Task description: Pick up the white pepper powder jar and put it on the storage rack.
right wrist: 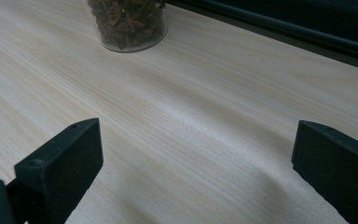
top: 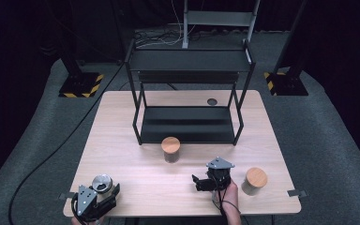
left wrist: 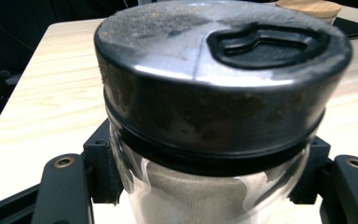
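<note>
Light wooden table (top: 136, 168) on grey carpet, dark curtains around; two yellow-and-black striped stand bases behind. One black two-tier metal rack (top: 187, 93) occupies the far half. Jars counted: three. Two carry wooden lids, one (top: 171, 149) just before the rack, one (top: 255, 181) near the right edge. The third, a glass jar with a metal lid (top: 102, 184), sits at the near left corner, clamped in the left gripper (top: 104, 193). The right gripper (top: 200, 183) stands wide apart over bare wood, empty.
</note>
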